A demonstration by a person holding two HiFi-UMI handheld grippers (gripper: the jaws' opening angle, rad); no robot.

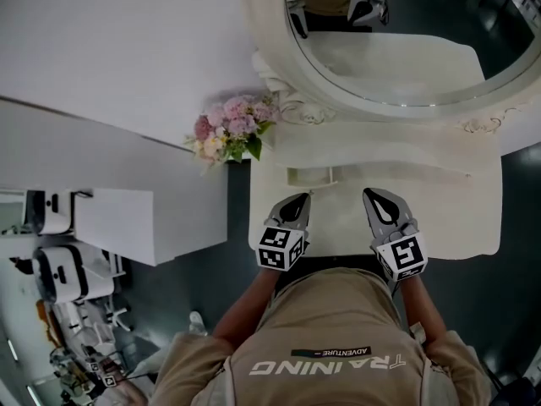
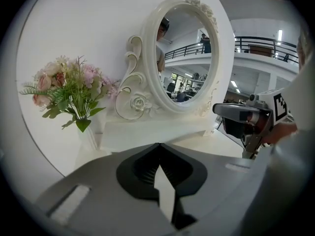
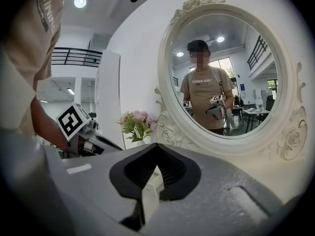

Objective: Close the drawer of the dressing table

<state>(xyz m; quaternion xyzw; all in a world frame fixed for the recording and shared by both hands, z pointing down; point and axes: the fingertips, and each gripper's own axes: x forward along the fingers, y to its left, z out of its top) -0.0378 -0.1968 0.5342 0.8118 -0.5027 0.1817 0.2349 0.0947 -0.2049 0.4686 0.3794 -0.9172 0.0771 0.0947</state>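
The head view looks steeply down from overhead onto the dressing table. Both gripper views sit low over its top, close to the mirror and facing it; all three views share the mirror and flowers

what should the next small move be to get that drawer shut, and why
Probably ease the left gripper forward until its shut tips meet the front of the small drawer. That drawer appears to stick out from the base under the mirror, just ahead of the left gripper. Neither that gripper nor the right gripper touches it yet.
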